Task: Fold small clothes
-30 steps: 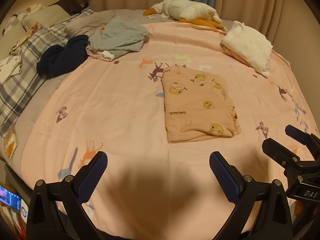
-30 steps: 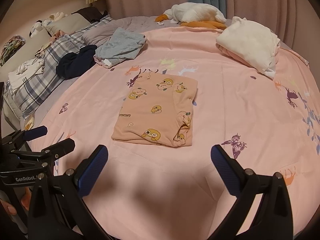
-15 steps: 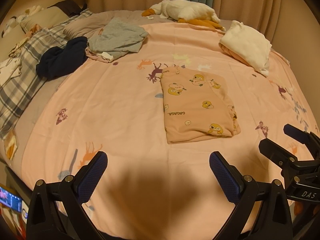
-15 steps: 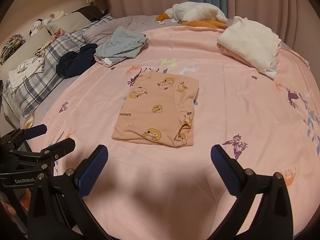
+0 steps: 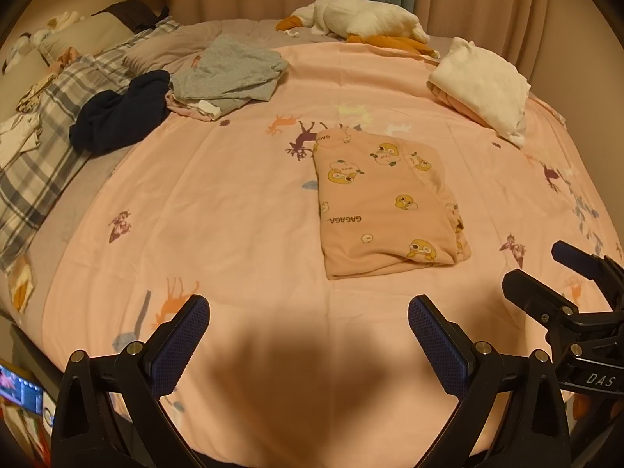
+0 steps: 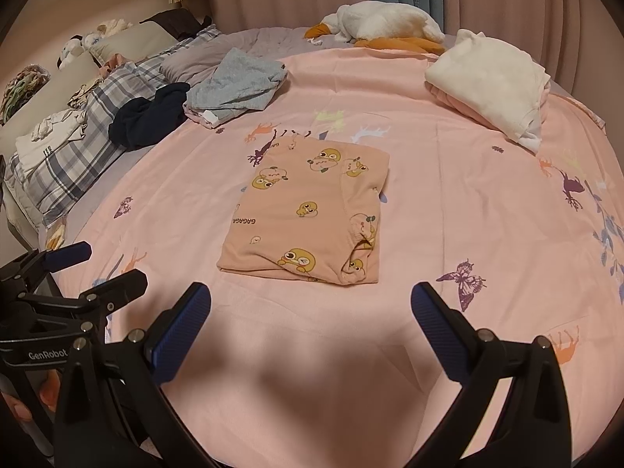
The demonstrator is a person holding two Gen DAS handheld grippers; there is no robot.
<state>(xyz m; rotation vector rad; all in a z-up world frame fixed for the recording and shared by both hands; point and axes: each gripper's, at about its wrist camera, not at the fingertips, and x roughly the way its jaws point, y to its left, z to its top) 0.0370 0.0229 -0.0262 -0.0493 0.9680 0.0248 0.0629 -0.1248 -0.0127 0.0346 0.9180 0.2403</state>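
The folded peach garment (image 5: 384, 204) lies flat on the pink printed bedsheet (image 5: 218, 210), at about 1 o'clock from the left gripper (image 5: 308, 335) and 11 o'clock from the right gripper (image 6: 310, 323), neither being judged clearly nearer. Its long axis runs from 12 to 6 o'clock. Both sets of jaws are spread wide and empty; the garment is a soft, thin knit rectangle printed with cartoon ducks, bulkier along its right-hand folded edge
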